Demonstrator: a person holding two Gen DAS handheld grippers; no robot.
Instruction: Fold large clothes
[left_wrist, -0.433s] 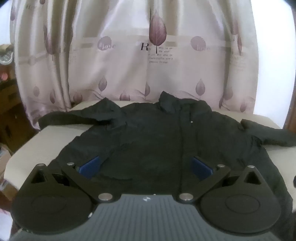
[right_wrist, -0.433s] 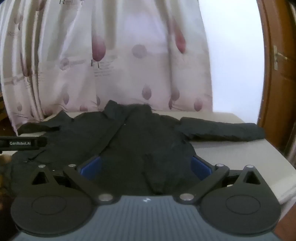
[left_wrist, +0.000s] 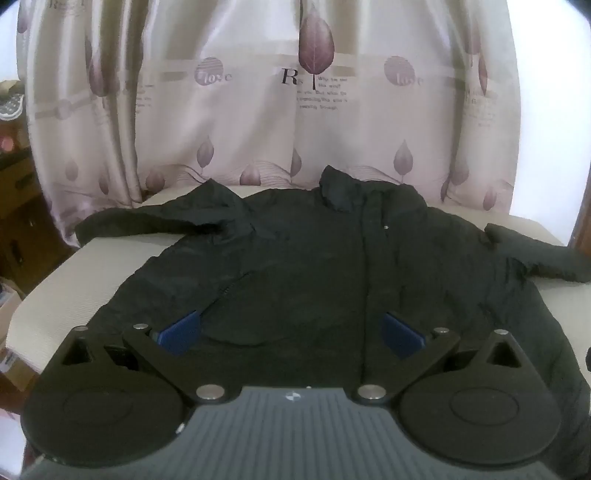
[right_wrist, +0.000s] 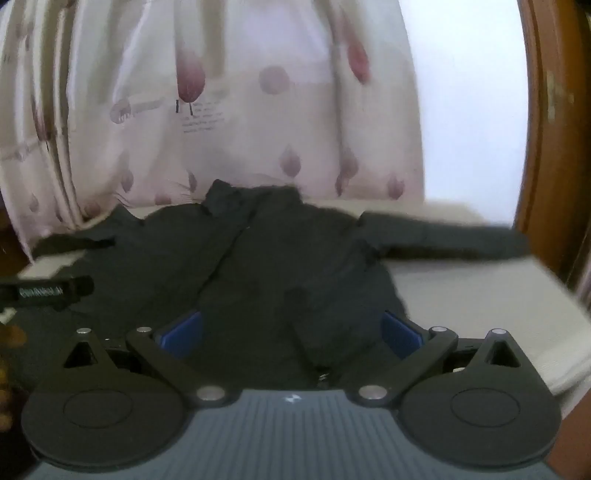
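A large black jacket (left_wrist: 314, 258) lies spread flat, front up, on a cream table (left_wrist: 92, 269), collar toward the curtain and both sleeves stretched out sideways. My left gripper (left_wrist: 291, 332) hovers over the jacket's lower hem, open wide, blue pads (left_wrist: 181, 332) apart with nothing between them. In the right wrist view the same jacket (right_wrist: 277, 266) fills the middle, its right sleeve (right_wrist: 443, 240) reaching toward the door. My right gripper (right_wrist: 291, 332) is also open and empty above the hem. The left gripper's body (right_wrist: 48, 291) shows at that view's left edge.
A pale curtain (left_wrist: 277, 110) with leaf prints hangs right behind the table. A brown wooden door frame (right_wrist: 546, 147) stands at the right. Cluttered shelves or boxes (left_wrist: 14, 184) sit at the left. Bare tabletop (right_wrist: 480, 295) lies right of the jacket.
Both grippers stay open above the hem. The right wrist view has shifted slightly and is motion-blurred; the left view is nearly unchanged.
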